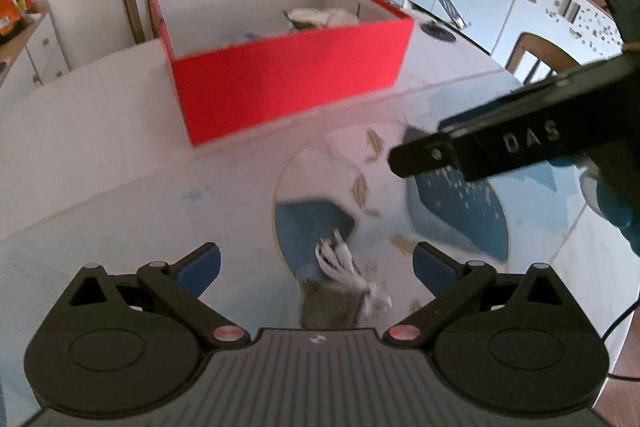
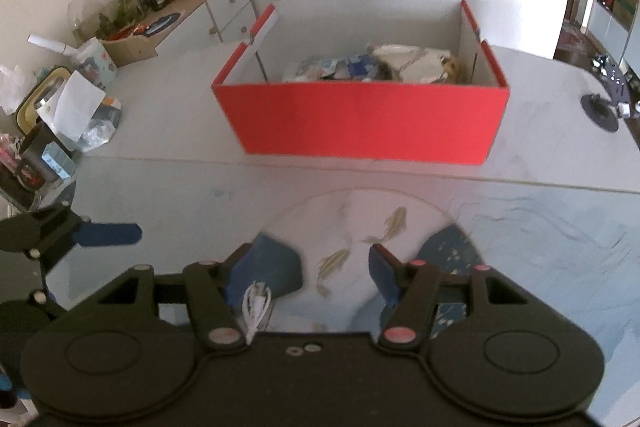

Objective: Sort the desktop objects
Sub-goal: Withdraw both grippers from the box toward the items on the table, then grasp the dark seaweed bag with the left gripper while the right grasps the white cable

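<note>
White table (image 2: pixel 168 131): pale marbled top, carries everything; near edge hidden under both gripper bodies, right corner cut off in the right wrist view.
Red box (image 2: pixel 364 123): open cardboard, white inside, toward the far edge of the table; holds a heap of wrappers and packets, too jumbled to name singly; in the left wrist view only a sliver of the contents clears the front wall.
Round mat (image 1: pixel 360 187): circular, white with blue patches and small tan fish shapes, toward the near edge of the table; outline partly hidden by both grippers, pattern smeared by blur.
Left gripper (image 1: pixel 316 263): jaws spread wide apart, blue pads clear of anything; poised over the near part of the mat, the tasselled thing between the pads and untouched.
Right gripper (image 2: pixel 308 275): jaws partly apart over the mat, nothing pressed between the pads; seen from the side in the left wrist view as a black bar marked DAS, hiding part of the mat.
Tasselled thing (image 1: pixel 344 283): grey-brown with white fringe, lying on the mat near the table's near edge; lower part hidden behind the left gripper body, kind not clear.
Black stand (image 2: pixel 600 111): round base near the table's right edge, upper part blurred.
</note>
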`<state>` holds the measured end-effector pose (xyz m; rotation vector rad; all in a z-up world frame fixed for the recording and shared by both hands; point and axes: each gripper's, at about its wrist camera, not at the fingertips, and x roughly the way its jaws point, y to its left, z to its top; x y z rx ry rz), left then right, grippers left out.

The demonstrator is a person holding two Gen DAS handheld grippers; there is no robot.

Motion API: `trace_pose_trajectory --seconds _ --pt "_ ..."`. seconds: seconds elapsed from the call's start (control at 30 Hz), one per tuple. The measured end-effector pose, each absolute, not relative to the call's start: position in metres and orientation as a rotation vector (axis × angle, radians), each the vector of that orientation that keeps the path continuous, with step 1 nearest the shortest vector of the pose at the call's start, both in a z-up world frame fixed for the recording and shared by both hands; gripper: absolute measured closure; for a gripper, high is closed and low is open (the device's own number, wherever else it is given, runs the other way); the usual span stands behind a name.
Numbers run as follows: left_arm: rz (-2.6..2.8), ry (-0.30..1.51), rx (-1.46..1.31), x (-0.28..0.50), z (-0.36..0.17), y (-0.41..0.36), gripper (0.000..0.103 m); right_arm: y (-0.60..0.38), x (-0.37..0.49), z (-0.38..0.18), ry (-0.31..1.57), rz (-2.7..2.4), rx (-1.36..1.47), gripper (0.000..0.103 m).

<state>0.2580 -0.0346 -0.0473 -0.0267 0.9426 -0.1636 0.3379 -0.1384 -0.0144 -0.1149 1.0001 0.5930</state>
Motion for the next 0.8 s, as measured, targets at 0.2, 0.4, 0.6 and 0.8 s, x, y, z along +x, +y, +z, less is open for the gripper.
trace_pose_trajectory --seconds 0.2,0.4,0.6,0.8 --pt "-0.196 0.965 -0.022 0.249 -0.067 -0.038 0.0 -0.129 0.328 -0.031 1.04 0.59 -0.11 0.04" --pt "-0.206 0.984 -0.041 0.247 -0.082 -0.033 0.0 -0.119 0.321 -0.042 1.064 0.594 -0.119 0.04" --pt "-0.193 0.987 -0.025 0.248 -0.089 -0.031 0.0 -0.108 0.319 -0.056 1.082 0.594 -0.129 0.04" --pt "-0.186 0.987 -0.023 0.245 -0.094 -0.03 0.0 -0.101 0.318 -0.068 1.103 0.586 -0.135 0.04"
